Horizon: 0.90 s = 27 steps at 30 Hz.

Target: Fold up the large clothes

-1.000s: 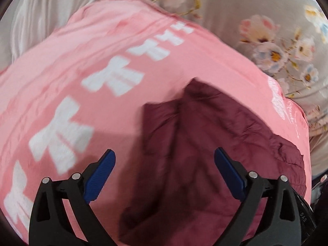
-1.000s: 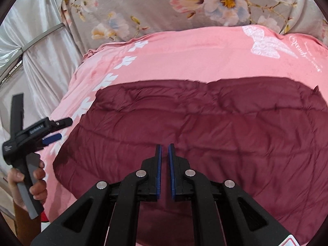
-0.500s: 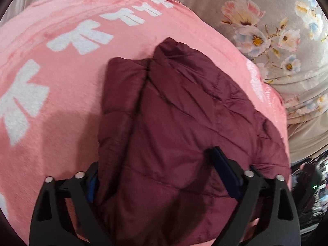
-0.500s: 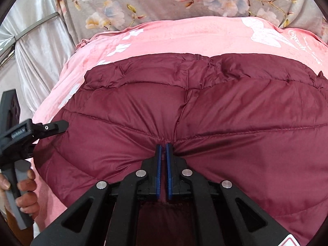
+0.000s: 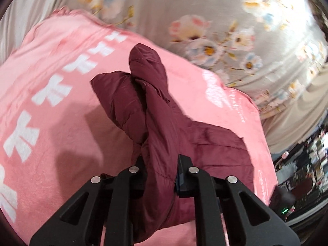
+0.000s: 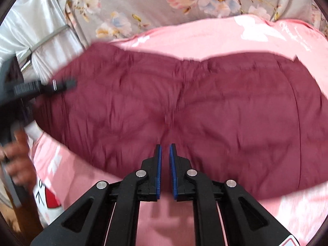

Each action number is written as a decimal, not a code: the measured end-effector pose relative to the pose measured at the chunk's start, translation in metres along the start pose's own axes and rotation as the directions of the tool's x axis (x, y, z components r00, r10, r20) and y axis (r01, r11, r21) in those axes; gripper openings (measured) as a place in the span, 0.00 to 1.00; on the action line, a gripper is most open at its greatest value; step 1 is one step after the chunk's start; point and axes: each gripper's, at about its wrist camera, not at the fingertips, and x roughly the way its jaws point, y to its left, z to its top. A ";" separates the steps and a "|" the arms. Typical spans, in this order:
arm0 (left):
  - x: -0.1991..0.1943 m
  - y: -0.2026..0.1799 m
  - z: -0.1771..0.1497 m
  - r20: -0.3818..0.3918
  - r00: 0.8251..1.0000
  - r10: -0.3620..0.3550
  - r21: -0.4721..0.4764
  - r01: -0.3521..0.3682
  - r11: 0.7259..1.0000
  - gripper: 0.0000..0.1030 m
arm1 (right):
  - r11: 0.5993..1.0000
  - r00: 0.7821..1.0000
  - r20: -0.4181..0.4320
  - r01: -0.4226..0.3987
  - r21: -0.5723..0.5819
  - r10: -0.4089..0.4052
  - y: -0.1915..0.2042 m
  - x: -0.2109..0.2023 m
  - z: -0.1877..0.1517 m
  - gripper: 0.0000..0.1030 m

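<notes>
A maroon puffer jacket lies spread across a pink blanket. In the left wrist view the jacket is bunched into a raised ridge that runs away from me. My left gripper is shut on a thick fold at its near end. The right gripper is shut with only a thin slit between its blue pads. It hovers over the jacket's near edge, and creases in the fabric converge just ahead of its tips. The left gripper and the hand holding it show blurred at the jacket's left edge.
The pink blanket with white bow prints covers a bed. A grey floral sheet lies beyond it. Silvery fabric and a metal rail stand at the left. Cluttered shelves sit past the bed's right edge.
My left gripper has gone from open around the jacket to shut on a fold, which is now bunched and raised. The right gripper has drawn back from the fabric it was pressing.
</notes>
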 end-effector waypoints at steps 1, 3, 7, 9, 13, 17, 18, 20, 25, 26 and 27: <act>-0.004 -0.013 0.001 0.009 1.000 -0.006 0.025 0.006 1.000 0.13 | 1.000 1.000 -0.013 0.014 -0.005 -0.014 -0.001 0.001 -0.008 0.08; -0.009 -0.029 0.001 0.017 1.000 -0.020 0.059 0.019 0.998 0.13 | 1.000 0.999 -0.024 0.021 -0.006 -0.021 -0.001 0.005 -0.016 0.08; -0.013 -0.068 -0.001 0.015 0.998 -0.062 0.130 0.059 0.990 0.12 | 0.999 0.999 -0.031 -0.008 0.032 0.009 -0.010 0.018 -0.022 0.08; -0.010 -0.087 -0.005 0.007 0.997 -0.079 0.166 0.077 0.983 0.12 | 0.999 0.999 -0.029 -0.022 0.047 0.024 -0.016 0.023 -0.022 0.08; 0.004 -0.122 -0.011 -0.022 0.993 -0.113 0.214 0.116 0.970 0.12 | 0.992 0.997 -0.029 -0.064 0.110 0.067 -0.033 0.036 -0.021 0.00; 0.037 -0.162 -0.018 -0.090 0.986 -0.139 0.257 0.158 0.953 0.12 | 0.977 0.990 -0.020 -0.134 0.167 0.139 -0.047 0.034 -0.021 0.00; 0.045 -0.169 -0.019 -0.108 0.984 -0.141 0.263 0.165 0.951 0.12 | 0.977 0.990 -0.014 -0.136 0.165 0.140 -0.047 0.030 -0.022 0.00; 0.061 -0.186 -0.026 -0.140 0.981 -0.137 0.288 0.173 0.942 0.12 | 0.976 0.989 0.003 -0.145 0.163 0.147 -0.050 0.015 -0.026 0.01; 0.106 -0.224 -0.045 -0.206 0.973 -0.101 0.338 0.167 0.926 0.11 | 0.978 0.994 0.059 -0.105 0.178 0.096 -0.075 -0.033 -0.041 0.03; 0.114 -0.231 -0.048 -0.220 0.971 -0.095 0.344 0.168 0.924 0.12 | 0.979 0.995 0.067 -0.086 0.184 0.075 -0.082 -0.042 -0.045 0.03; 0.124 -0.237 -0.053 -0.235 0.968 -0.086 0.351 0.167 0.921 0.12 | 0.979 0.996 0.071 -0.071 0.189 0.058 -0.087 -0.049 -0.047 0.03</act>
